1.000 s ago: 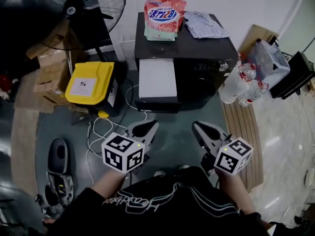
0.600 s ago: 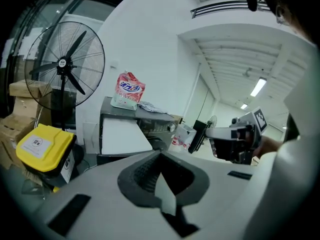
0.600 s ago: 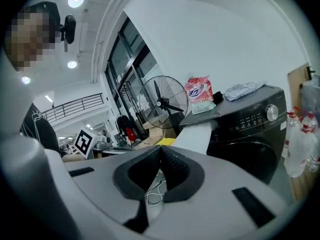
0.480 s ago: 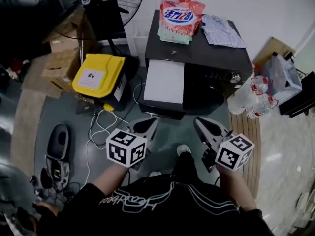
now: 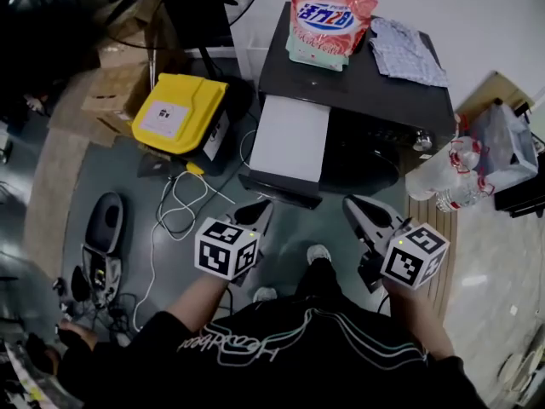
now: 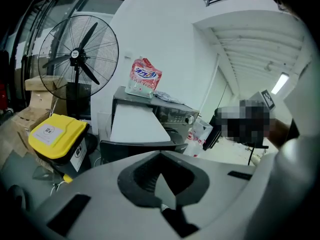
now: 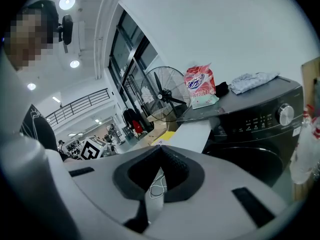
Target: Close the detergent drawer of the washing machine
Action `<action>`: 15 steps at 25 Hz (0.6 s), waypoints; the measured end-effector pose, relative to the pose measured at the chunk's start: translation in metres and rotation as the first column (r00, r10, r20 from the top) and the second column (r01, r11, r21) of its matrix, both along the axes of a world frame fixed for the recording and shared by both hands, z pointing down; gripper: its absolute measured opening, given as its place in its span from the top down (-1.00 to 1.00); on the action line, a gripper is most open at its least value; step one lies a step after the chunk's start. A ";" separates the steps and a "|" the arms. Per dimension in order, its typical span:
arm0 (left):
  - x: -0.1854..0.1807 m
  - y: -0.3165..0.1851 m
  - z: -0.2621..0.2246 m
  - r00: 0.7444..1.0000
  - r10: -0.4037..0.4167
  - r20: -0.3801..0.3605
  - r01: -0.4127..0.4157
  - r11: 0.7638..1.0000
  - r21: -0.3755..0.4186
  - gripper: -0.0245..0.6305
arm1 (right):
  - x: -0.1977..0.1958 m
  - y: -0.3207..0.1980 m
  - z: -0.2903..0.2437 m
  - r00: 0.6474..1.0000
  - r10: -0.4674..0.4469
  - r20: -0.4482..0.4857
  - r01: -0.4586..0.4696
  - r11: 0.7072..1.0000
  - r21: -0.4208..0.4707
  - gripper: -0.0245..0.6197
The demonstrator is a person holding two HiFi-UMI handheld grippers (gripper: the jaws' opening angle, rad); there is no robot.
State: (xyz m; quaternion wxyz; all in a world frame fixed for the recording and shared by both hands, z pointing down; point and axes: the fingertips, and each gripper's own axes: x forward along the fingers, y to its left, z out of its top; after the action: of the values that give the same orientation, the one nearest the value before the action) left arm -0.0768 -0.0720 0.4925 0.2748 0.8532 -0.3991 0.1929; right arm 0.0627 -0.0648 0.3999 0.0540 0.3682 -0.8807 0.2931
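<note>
The detergent drawer point(image 5: 289, 147) is seen pulled out of the black washing machine point(image 5: 383, 92). The left gripper point(image 5: 258, 210) and right gripper point(image 5: 354, 207) are held before it, jaws pressed together, empty. Lettering on the pink detergent pouch point(image 5: 328, 15) cannot be read.

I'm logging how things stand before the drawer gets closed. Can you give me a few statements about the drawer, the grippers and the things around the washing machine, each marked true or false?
1. The detergent drawer stands pulled out of the washing machine. True.
2. The left gripper grips the drawer's front. False: it hangs short of the drawer, jaws together on nothing.
3. A red and white detergent pouch sits on top of the machine. True.
4. The yellow case sits on top of the machine. False: it is on the floor beside it.
5. The right gripper has its jaws wide apart. False: they are together and empty.
</note>
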 end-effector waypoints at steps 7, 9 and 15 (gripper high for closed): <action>0.003 -0.015 0.025 0.999 -0.050 0.021 0.051 0.998 -0.037 0.86 | 0.022 -0.018 0.011 1.000 0.002 -0.001 -0.002 0.999 -0.036 0.84; 0.006 -0.018 0.031 0.998 -0.054 0.024 0.055 0.998 -0.044 0.86 | 0.027 -0.021 0.015 1.000 0.001 -0.007 -0.001 0.999 -0.046 0.84; 0.010 -0.033 0.041 0.997 -0.076 0.026 0.078 0.996 -0.054 0.86 | 0.036 -0.035 0.020 1.000 -0.011 -0.021 0.010 0.998 -0.060 0.84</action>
State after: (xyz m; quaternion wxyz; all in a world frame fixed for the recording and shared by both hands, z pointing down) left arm -0.0663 -0.1048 0.5337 0.3006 0.8269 -0.4295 0.2034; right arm 0.0984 -0.0995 0.4199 0.0760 0.3649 -0.8729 0.3148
